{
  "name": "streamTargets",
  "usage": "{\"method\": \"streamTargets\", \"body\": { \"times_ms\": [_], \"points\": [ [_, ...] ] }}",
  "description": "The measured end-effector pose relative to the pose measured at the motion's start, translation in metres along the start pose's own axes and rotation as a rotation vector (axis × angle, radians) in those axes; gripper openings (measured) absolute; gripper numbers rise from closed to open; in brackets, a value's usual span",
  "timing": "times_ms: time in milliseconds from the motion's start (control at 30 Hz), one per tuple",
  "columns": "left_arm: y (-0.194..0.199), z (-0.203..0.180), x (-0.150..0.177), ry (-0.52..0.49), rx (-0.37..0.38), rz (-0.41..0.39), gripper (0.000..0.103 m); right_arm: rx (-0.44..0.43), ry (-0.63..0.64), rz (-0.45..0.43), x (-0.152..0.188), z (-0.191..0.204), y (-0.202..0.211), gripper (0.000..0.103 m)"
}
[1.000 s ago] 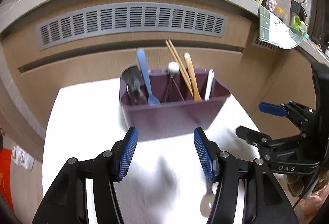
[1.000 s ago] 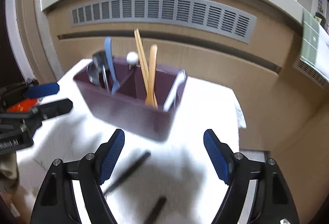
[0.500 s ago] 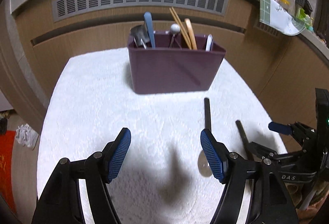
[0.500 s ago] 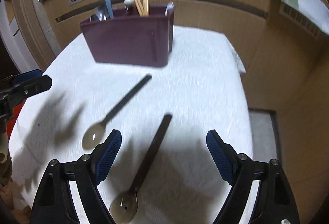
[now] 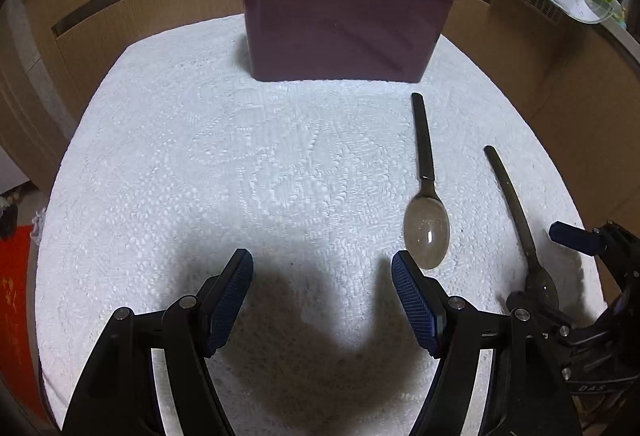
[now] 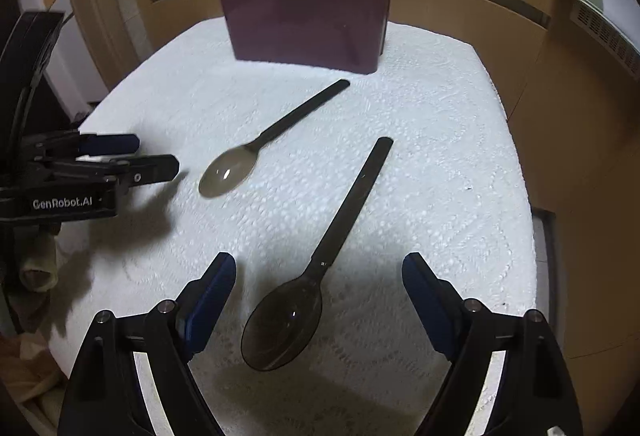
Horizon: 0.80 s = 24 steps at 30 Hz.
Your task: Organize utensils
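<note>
White textured cloth (image 5: 200, 156) covers the table up to its rounded edges, and the maroon caddy (image 5: 340, 32) stands at the far edge. Two dark spoons (image 6: 280, 324) (image 6: 232, 172) lie apart on the open middle. Both the left gripper (image 5: 322, 292) and the right gripper (image 6: 320, 296) hang spread wide, holding nothing.

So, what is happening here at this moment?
A person holds two grippers over a white cloth; both are open and hold nothing. Two dark spoons lie loose on it: one lies before the right gripper, the other near the left gripper. The purple holder behind already contains several utensils.
</note>
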<state>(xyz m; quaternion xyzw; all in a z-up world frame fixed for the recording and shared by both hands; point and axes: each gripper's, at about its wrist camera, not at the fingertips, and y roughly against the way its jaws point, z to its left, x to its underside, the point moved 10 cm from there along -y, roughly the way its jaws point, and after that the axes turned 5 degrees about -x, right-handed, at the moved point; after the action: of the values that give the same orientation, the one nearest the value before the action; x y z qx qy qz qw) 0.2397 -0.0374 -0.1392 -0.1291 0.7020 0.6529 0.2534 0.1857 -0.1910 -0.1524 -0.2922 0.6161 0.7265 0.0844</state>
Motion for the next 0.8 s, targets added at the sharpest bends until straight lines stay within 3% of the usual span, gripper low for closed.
{"method": "streamTargets", "body": {
  "times_ms": [167, 233, 267, 300, 367, 533, 800],
  "points": [
    [0.004, -0.018, -0.008, -0.037, 0.032, -0.011, 0.072, 0.018, -0.029, 0.001, 0.003, -0.017, 0.003, 0.083],
    [0.006, -0.034, -0.015, -0.07, 0.083, -0.021, 0.072, 0.023, -0.048, -0.005, 0.002, -0.024, 0.006, 0.083],
    [0.007, -0.041, -0.019, -0.082, 0.106, -0.022, 0.067, 0.026, -0.052, -0.007, 0.002, -0.026, 0.008, 0.083],
    [0.006, -0.05, -0.023, -0.101, 0.126, -0.017, 0.056, 0.027, -0.053, -0.008, 0.002, -0.027, 0.009, 0.083],
    [0.002, -0.06, -0.03, -0.131, 0.133, -0.004, 0.046, 0.03, -0.05, -0.012, 0.002, -0.026, 0.012, 0.083],
    [-0.016, -0.075, -0.028, -0.163, 0.106, 0.024, 0.046, 0.031, -0.043, -0.022, 0.004, -0.022, 0.02, 0.083],
    [-0.009, -0.061, -0.018, -0.199, 0.012, -0.026, 0.039, 0.045, -0.036, -0.007, 0.009, -0.017, 0.022, 0.083]
  ]
}}
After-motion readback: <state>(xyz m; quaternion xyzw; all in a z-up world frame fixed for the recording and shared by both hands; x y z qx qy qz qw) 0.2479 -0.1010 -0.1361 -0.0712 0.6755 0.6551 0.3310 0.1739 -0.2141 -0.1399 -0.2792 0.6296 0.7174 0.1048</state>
